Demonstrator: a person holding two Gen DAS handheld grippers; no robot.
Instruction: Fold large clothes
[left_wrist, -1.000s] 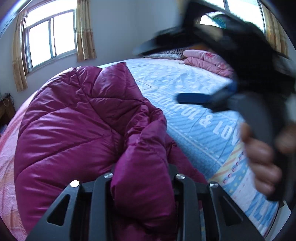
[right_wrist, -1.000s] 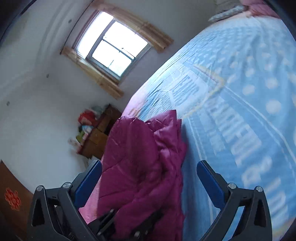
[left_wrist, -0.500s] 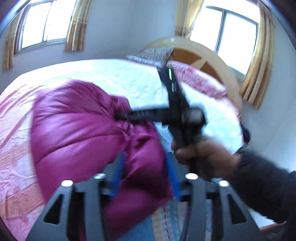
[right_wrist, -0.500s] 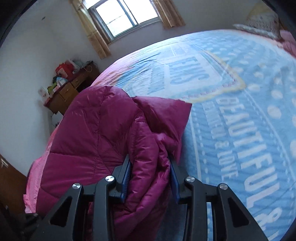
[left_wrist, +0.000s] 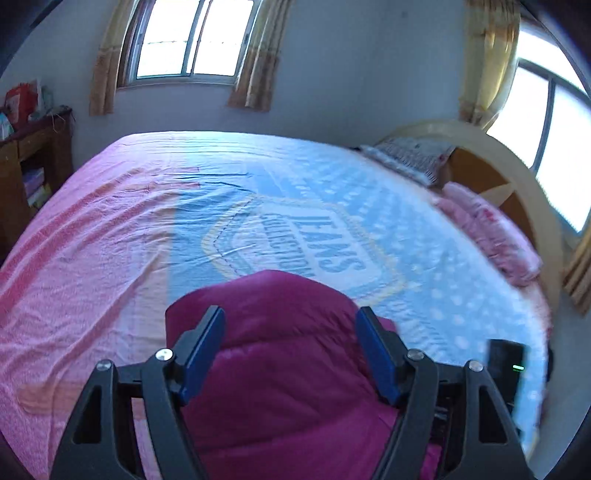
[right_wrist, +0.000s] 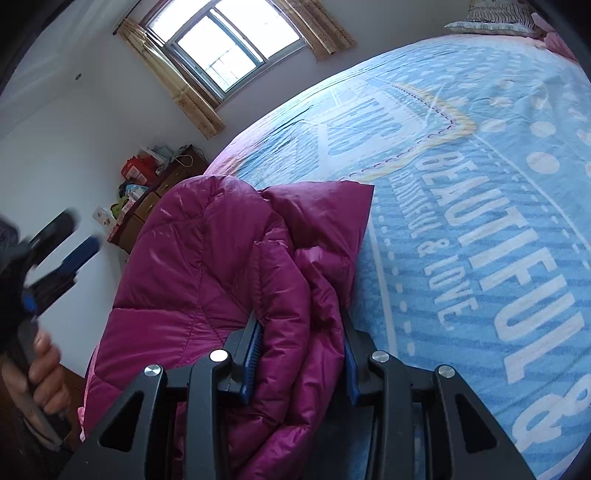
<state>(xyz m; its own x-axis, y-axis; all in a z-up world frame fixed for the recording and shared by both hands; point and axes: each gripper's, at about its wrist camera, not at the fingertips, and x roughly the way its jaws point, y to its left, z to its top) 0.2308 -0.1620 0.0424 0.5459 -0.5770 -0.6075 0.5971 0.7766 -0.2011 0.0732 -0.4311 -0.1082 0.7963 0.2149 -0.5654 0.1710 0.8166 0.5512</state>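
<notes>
Here the right gripper (right_wrist: 301, 354) pinched the jacket (right_wrist: 229, 266), likely to anchor its bunched edge.
The jacket lay at the bed's (right_wrist: 480, 184) near edge; above it the left gripper (left_wrist: 291, 350) was opening, nothing pressed between its pads.

Right tongs (right_wrist: 301, 354) are clamped tight, both blue pads squeezing a thick bunch of the magenta puffer jacket (right_wrist: 207, 266), pointing down at an angle. Left tongs (left_wrist: 291, 354) are up off to the side with jaws opening, pads clear of the fabric. Bare hand (right_wrist: 46, 373) wrapped round the left handle, a bit blurry.
</notes>
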